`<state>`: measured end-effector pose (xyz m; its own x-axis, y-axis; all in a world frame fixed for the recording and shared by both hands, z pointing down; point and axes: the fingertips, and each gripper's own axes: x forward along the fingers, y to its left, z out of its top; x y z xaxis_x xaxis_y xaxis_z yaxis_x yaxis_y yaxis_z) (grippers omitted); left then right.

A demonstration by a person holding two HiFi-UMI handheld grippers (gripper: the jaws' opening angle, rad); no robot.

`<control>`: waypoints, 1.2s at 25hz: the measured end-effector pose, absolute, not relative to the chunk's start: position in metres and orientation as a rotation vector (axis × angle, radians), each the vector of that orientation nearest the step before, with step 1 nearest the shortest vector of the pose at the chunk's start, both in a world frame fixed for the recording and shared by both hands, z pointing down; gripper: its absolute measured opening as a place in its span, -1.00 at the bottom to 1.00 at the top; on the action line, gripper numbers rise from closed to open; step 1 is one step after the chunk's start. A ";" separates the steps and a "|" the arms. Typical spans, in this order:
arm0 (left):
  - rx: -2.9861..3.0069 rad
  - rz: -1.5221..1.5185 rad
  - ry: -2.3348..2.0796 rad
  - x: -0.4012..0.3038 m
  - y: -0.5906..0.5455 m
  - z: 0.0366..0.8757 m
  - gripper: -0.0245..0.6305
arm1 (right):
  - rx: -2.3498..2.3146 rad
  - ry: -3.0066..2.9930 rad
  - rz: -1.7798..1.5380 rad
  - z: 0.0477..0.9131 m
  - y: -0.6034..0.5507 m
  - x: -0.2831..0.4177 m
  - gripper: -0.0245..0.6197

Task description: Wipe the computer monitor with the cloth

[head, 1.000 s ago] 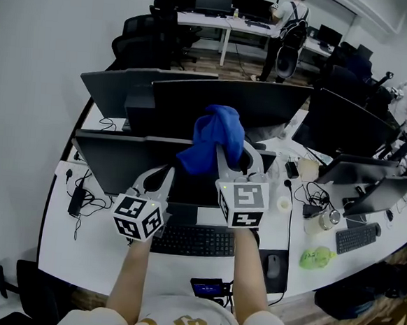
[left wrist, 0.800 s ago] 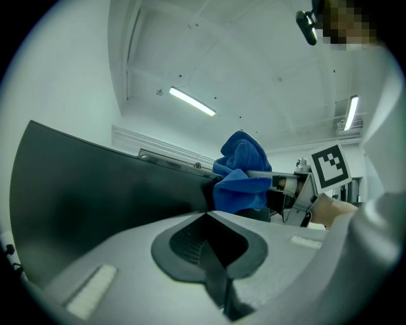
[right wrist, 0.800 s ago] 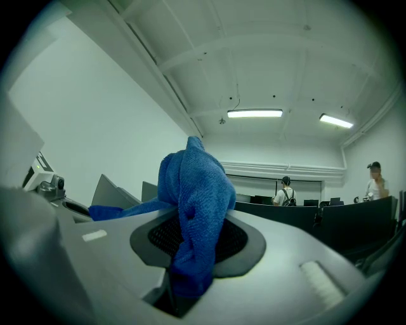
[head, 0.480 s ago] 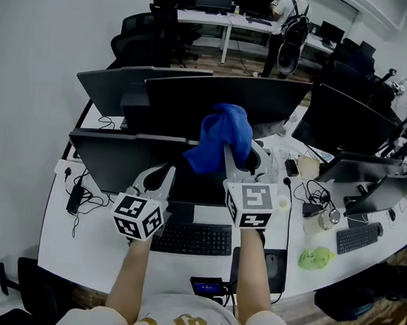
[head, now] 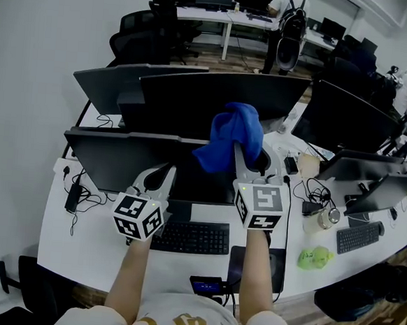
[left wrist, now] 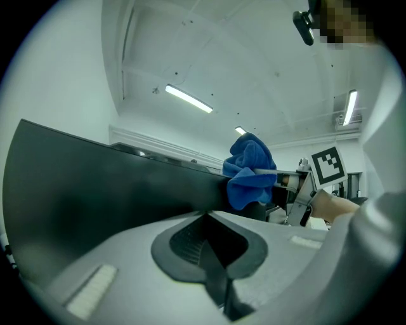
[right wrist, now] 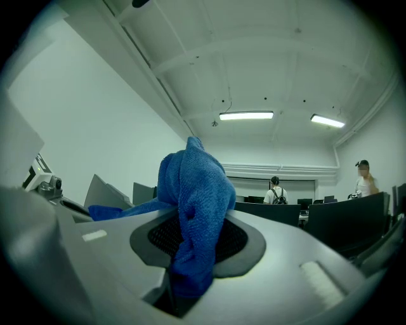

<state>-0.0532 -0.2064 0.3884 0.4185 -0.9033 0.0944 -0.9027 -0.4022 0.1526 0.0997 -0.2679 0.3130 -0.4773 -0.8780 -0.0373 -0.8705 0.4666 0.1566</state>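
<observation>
A dark computer monitor stands in front of me on the white desk. My right gripper is shut on a blue cloth, which bunches above the jaws over the monitor's upper right part. In the right gripper view the cloth hangs pinched between the jaws of the right gripper. My left gripper is held in front of the screen's lower middle, jaws together with nothing in them. The left gripper view shows the left gripper, the monitor, and the cloth to the right.
More monitors stand behind and to the right. A keyboard, a phone, a green object and cables lie on the desk. A person stands at the far desks, with office chairs nearby.
My right gripper has carried the blue cloth to the right along the monitor's upper part. The left gripper has stayed where it was.
</observation>
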 end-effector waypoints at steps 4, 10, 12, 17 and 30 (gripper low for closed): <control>2.492 0.007 -1.604 -0.049 -0.206 0.389 -0.93 | 1.601 -2.643 -0.227 0.314 -0.270 0.112 -0.50; 2.486 0.020 -1.611 -0.044 -0.205 0.390 -0.93 | 1.632 -2.654 -0.205 0.314 -0.273 0.129 -0.50; 2.480 0.022 -1.617 -0.045 -0.205 0.391 -0.93 | 1.638 -2.660 -0.197 0.314 -0.274 0.132 -0.50; 2.467 0.023 -1.631 -0.048 -0.203 0.395 -0.93 | 1.662 -2.659 -0.202 0.315 -0.273 0.138 -0.50; 2.464 0.043 -1.616 -0.036 -0.207 0.408 -0.93 | 1.697 -2.697 -0.166 0.316 -0.276 0.155 -0.50</control>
<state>-0.0357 -0.2070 0.4078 0.4041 -0.9054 0.1304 -0.9111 -0.3857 0.1456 0.1545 -0.2759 0.3165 -0.4334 -0.8960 -0.0971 -0.9011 0.4292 0.0616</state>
